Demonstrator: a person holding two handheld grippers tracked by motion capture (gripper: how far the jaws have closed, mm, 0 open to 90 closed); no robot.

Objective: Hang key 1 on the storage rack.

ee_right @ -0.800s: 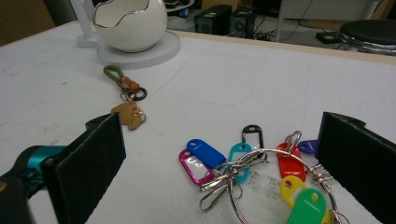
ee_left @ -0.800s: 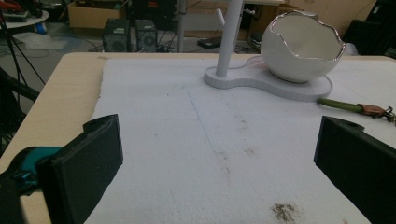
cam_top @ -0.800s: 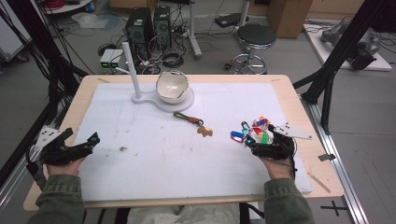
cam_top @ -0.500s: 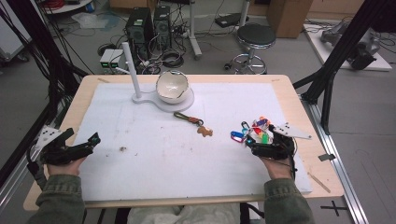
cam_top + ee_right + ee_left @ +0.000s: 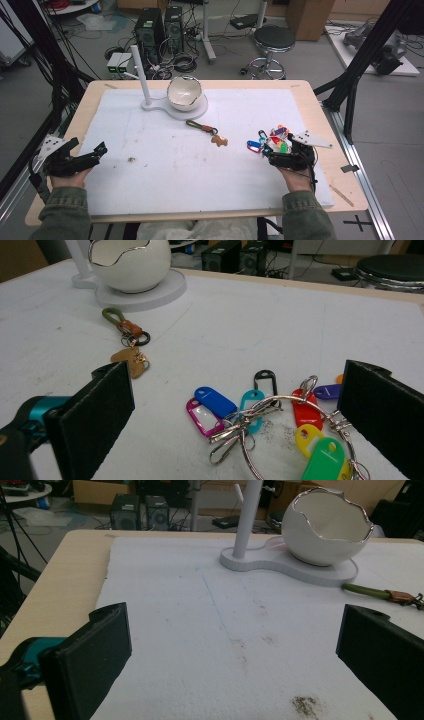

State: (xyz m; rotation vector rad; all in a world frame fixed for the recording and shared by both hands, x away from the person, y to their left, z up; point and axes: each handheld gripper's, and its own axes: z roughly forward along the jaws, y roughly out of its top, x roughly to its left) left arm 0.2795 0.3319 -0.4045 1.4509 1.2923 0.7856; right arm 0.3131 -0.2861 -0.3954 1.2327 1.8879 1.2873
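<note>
A metal ring with several coloured key tags point(image 5: 272, 140) point(image 5: 280, 420) lies on the white mat at the right. My right gripper point(image 5: 276, 155) point(image 5: 235, 435) rests just behind it, open, the ring lying loose between its jaws. A keychain with a green loop and a brown charm point(image 5: 207, 132) point(image 5: 127, 337) lies mid-table. A white eggshell-shaped bowl point(image 5: 184, 93) point(image 5: 325, 527) point(image 5: 132, 262) sits on a white stand with a post point(image 5: 141, 75). My left gripper point(image 5: 92, 155) point(image 5: 235, 660) rests at the mat's left edge, open and empty.
The white mat point(image 5: 165, 165) covers most of the wooden table point(image 5: 330, 125). A small dark smudge point(image 5: 131, 160) marks the mat near the left gripper. Beyond the table stand computer cases point(image 5: 160, 25) and a stool point(image 5: 272, 42).
</note>
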